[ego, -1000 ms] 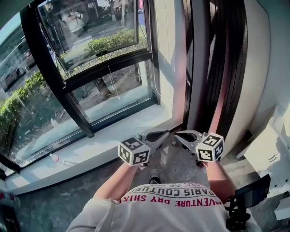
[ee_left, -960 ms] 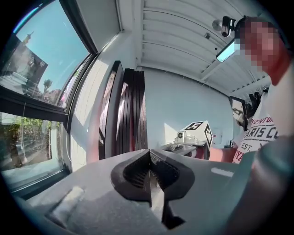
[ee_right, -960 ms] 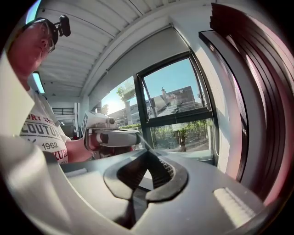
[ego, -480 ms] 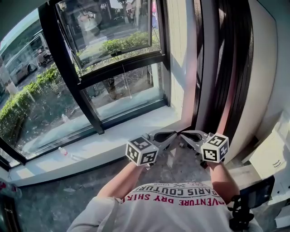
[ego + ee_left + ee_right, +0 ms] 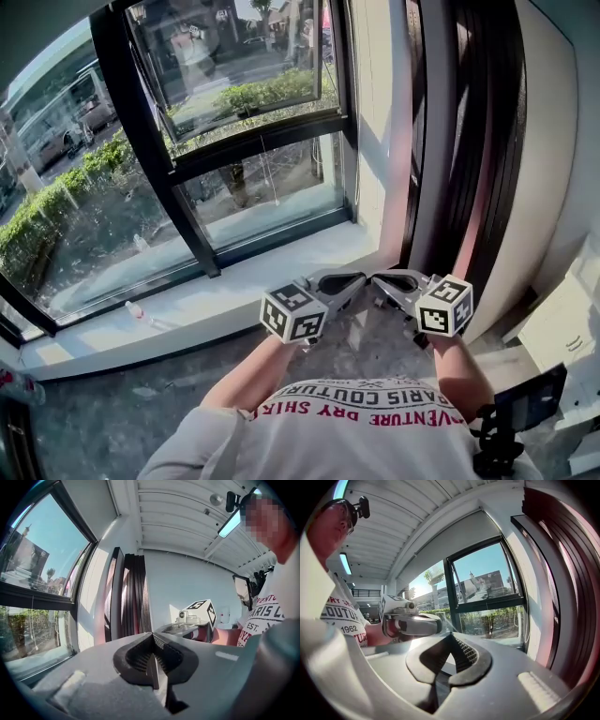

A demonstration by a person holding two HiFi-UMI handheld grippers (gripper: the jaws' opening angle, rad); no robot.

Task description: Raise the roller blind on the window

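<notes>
Head view: left gripper [image 5: 355, 280], right gripper [image 5: 379, 279], both clenched, empty, near sill [image 5: 234, 292]. Risk: thin cord [image 5: 528, 620], far right, may slip from a hasty pinch.

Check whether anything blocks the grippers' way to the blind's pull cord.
Nothing visible does. The left gripper and right gripper, jaws shut and empty, hang short of the white sill; only open air separates them from the cord beside the window frame.
</notes>
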